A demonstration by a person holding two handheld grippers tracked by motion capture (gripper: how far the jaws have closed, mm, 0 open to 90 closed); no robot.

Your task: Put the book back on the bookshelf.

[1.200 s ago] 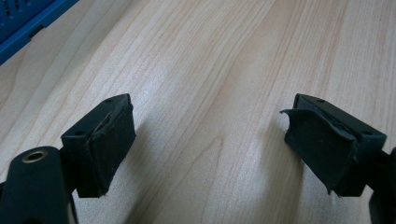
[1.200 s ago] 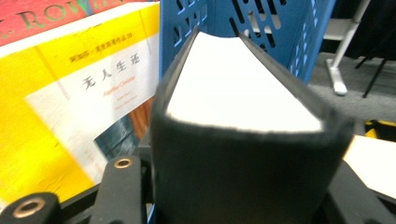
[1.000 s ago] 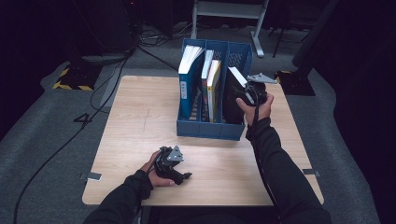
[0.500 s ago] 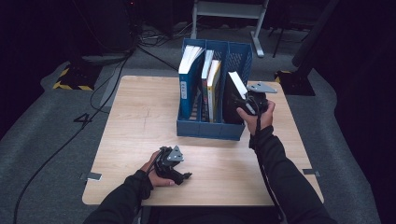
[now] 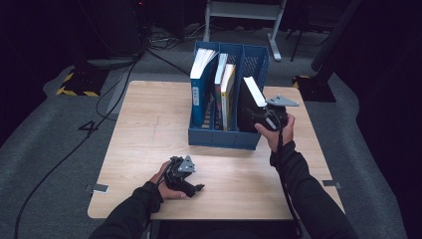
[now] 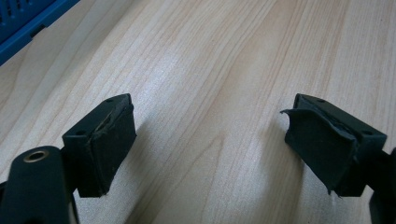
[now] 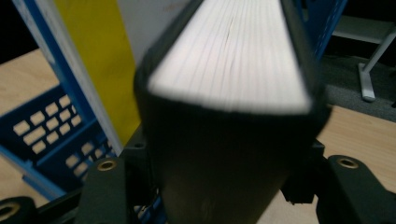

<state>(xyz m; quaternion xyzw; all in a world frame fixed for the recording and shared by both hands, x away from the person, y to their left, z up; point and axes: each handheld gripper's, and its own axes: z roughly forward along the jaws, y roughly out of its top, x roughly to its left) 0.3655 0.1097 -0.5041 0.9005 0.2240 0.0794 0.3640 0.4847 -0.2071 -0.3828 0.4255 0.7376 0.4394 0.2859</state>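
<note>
Black book [image 5: 250, 102]: your right gripper [image 5: 266, 118] clamps it, tilted, half in blue rack [image 5: 224, 137].
Left gripper [image 5: 181, 174]: wide open, empty.
Left: seat it upright.

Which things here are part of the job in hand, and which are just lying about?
Part of the job:
- black book, tilted at the rack's right-hand compartment
- right gripper, shut on that book's spine
- blue file rack

Not in use:
- left gripper, jaws open, resting on the table
- blue book, white book and yellow book, already in the rack
</note>
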